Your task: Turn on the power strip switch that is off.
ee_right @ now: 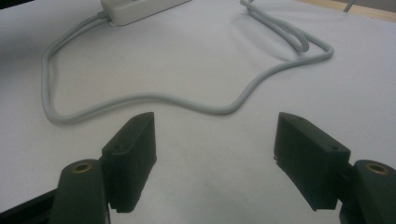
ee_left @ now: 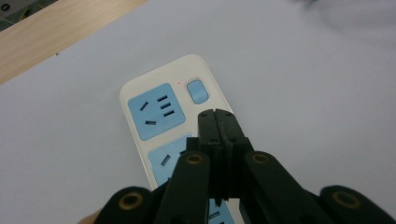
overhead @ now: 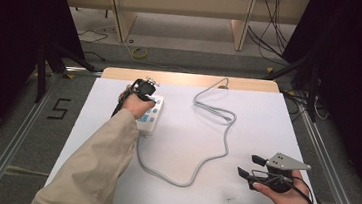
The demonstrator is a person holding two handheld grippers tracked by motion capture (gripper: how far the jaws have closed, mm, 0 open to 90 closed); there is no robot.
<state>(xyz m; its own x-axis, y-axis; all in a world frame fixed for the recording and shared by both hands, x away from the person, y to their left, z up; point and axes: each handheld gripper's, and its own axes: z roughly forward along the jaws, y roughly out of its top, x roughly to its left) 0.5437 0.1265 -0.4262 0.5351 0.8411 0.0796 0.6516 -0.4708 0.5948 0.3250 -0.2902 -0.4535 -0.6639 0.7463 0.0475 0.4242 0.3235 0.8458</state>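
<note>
A white power strip (overhead: 150, 116) with blue sockets lies at the left of the white table top (overhead: 267, 120). Its grey cable (overhead: 214, 158) loops across the middle and runs off the far edge. My left gripper (overhead: 146, 89) is over the strip's far end. In the left gripper view its jaws (ee_left: 215, 114) are pressed together with nothing between them, and the tips sit just short of the blue switch (ee_left: 197, 91). Whether they touch the strip (ee_left: 159, 112) I cannot tell. My right gripper (overhead: 249, 166) rests at the front right. It stands open (ee_right: 215, 123) over bare table, facing the cable (ee_right: 154, 98).
A wooden strip (overhead: 191, 79) borders the table's far edge, with wooden shelving (overhead: 177, 11) and loose floor cables behind. Metal frame rails (overhead: 20, 132) run along both sides, and dark curtains hang left and right.
</note>
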